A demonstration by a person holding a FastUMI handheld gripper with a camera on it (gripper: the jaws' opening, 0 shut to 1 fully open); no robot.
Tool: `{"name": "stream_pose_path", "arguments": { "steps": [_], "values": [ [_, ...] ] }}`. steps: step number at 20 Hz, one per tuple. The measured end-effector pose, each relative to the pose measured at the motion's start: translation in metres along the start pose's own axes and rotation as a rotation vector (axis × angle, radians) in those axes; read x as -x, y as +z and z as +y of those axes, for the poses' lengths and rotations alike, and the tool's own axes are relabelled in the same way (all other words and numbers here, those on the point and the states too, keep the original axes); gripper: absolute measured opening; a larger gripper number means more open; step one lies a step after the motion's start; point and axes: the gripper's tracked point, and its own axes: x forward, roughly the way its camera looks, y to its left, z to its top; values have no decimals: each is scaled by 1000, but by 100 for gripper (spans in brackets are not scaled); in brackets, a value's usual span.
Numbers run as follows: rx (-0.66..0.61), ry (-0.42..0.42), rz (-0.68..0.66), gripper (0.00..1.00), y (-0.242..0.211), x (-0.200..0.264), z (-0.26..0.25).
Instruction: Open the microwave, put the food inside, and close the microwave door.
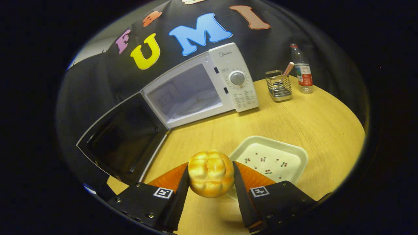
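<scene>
The gripper [211, 182] points forward, raised off the counter [294, 120], its jaws pressed on both sides of a bun [211, 173].

Item one: you are looking at the microwave [202, 88], whose control panel [236, 81] is carrying a small grey brand word at its top, reading as "Midea". Item two: the markings ringing the dial [237, 78] and the print below it are showing too small to read. Item three: the bottle [302, 70] is wearing a label whose print is staying illegible. Item four: your gripper [210, 166], both fingers pressing on the bread roll [211, 173], is bearing one square black-and-white marker [163, 192] per finger.
</scene>
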Motion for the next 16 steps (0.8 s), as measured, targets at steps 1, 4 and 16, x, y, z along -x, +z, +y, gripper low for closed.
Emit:
{"name": "stream_pose_path", "arguments": {
  "steps": [1,4,16],
  "values": [
    [-8,14,-21,71,6,-5,11],
    [-83,66,-75,71,21,-29,43],
    [-144,42,-271,71,95,-176,98]
  ]
}}
